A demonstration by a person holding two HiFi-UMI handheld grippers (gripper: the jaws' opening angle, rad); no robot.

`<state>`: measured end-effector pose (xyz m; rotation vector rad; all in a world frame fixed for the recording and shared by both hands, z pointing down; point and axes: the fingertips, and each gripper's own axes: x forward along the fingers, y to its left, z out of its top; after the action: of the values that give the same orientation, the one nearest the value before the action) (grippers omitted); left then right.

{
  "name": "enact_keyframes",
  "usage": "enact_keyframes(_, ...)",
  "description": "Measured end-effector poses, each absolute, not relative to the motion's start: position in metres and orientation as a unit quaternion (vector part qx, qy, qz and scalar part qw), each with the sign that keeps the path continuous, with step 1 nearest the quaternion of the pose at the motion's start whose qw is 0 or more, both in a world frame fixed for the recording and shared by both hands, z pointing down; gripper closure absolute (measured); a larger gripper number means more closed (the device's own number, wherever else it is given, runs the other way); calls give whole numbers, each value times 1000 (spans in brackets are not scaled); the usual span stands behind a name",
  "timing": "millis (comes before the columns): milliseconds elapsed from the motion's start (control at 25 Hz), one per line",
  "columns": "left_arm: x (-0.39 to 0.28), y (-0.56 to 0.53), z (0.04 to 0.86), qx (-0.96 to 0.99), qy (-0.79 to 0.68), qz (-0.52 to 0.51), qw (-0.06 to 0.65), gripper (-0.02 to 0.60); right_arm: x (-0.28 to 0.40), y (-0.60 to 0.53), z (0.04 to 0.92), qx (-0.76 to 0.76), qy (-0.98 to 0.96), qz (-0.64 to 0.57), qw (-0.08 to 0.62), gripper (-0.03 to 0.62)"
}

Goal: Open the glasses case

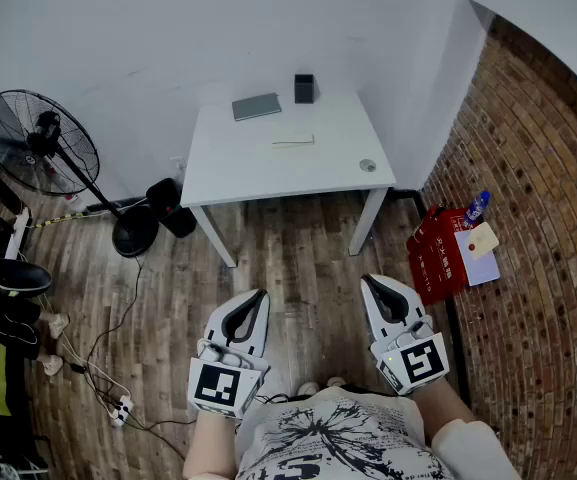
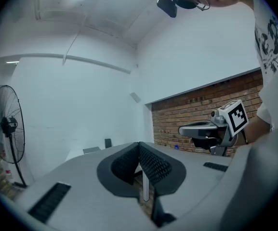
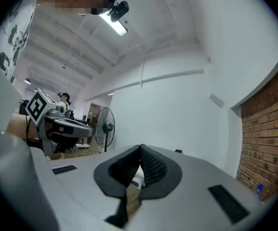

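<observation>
The counter (image 1: 258,163) is a white one set against the far wall; at its back edge lies a flat grey thing that looks to be the glasses case (image 1: 256,106), shut, with a small black box (image 1: 304,88) just beside it toward the right; nearer the front lie a slim white strip (image 1: 293,140) and, by the right corner, a small round object (image 1: 368,165).

Both grippers hover low over the wooden floor (image 1: 288,258), well apart from the counter and the case, pointing level toward them; the left gripper (image 1: 259,294) sits roughly in line with the case, and its own view shows its ribbed pads (image 2: 151,162) pressed together at the tip with nothing between them; the case shows small and far beyond that tip in the same view.

The right gripper (image 1: 368,280) is off to the right of the case's line; its pads (image 3: 151,165) likewise meet, holding nothing.

A standing fan (image 1: 38,138) is left of the counter; a red bag (image 1: 436,253) leans by the brick wall (image 1: 538,218) on the right.
</observation>
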<state>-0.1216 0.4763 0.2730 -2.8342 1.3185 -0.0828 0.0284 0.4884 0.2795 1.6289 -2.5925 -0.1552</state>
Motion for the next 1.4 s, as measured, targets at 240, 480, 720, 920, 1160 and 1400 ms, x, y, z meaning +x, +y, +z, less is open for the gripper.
enact_keyframes(240, -128, 470, 268, -909, 417, -20, 12, 568, 20, 483, 277, 533, -843, -53, 40, 582)
enact_keyframes(480, -138, 458, 270, -913, 408, -17, 14, 568, 5, 472, 277, 537, -841, -53, 36, 582)
enact_keyframes(720, -144, 435, 270, -913, 408, -16, 14, 568, -5, 443, 273, 522, -850, -52, 34, 367)
enact_keyframes(920, -145, 407, 271, -906, 423, -17, 13, 568, 5, 398, 275, 533, -845, -44, 27, 79)
enact_keyframes(1160, -130, 351, 294, -894, 447, -32, 6, 568, 36, 330, 300, 528, -848, -24, 26, 79)
enact_keyframes(1400, -90, 250, 302, -880, 473, -46, 0, 568, 76, 218, 312, 507, -861, -1, 33, 80)
